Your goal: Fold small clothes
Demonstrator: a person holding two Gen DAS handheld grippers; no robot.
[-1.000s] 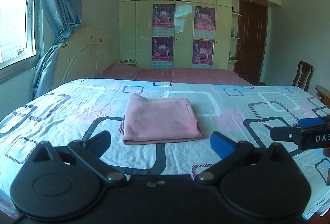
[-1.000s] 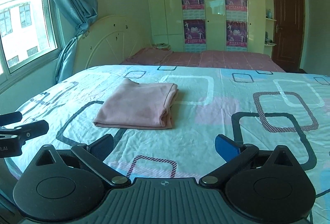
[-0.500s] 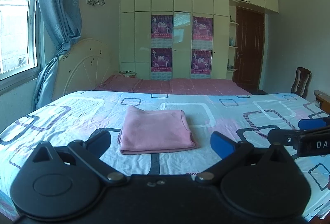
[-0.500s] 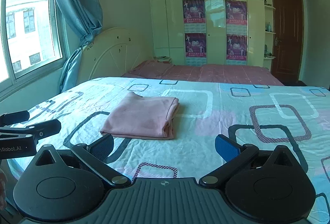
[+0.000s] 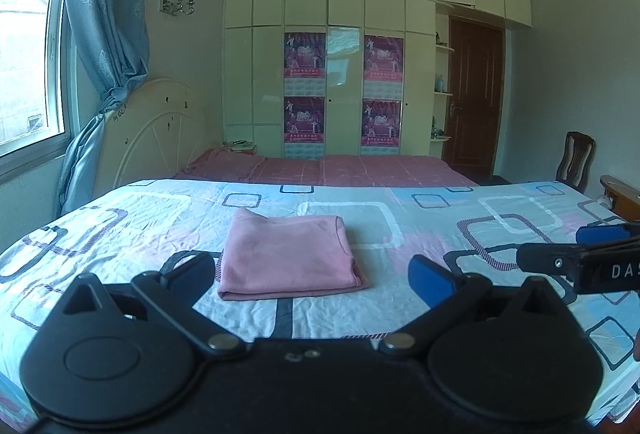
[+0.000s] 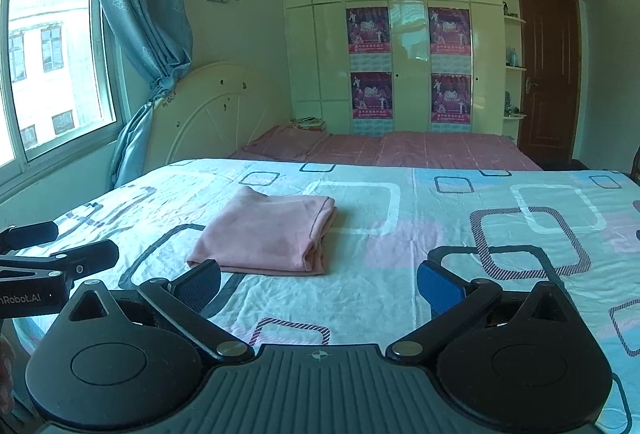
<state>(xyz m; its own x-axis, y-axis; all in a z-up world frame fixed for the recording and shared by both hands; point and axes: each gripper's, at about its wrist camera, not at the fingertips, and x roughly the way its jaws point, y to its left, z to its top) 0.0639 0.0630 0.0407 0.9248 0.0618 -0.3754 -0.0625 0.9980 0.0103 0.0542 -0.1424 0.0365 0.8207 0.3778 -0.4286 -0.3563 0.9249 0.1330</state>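
— While you're over by the bed, can you read anything on those tools?

— Only scraps. Seen from the left wrist camera, the right gripper point(image 5: 588, 250) pokes in from the side with white letters "DAS" on its black body, cut off at the frame. From the right wrist camera, the left gripper point(image 6: 60, 246) shows "nRobot.AI", its start also cut off. The posters point(image 6: 370, 64) on the wardrobe point(image 6: 328, 46) carry print too small to make out.

— How are the two held?

— Both hover level above the near edge of the bedspread point(image 5: 420, 234), side by side and pointing toward the headboard point(image 6: 208, 106). Each has its blue pads spread wide with nothing between them.

— And the clothing?

— A pink garment point(image 5: 286, 258) lies folded into a neat rectangle near the middle of the bedspread, well apart from the far edge. It sits ahead of both tools, untouched, with its thick folded edge facing right.
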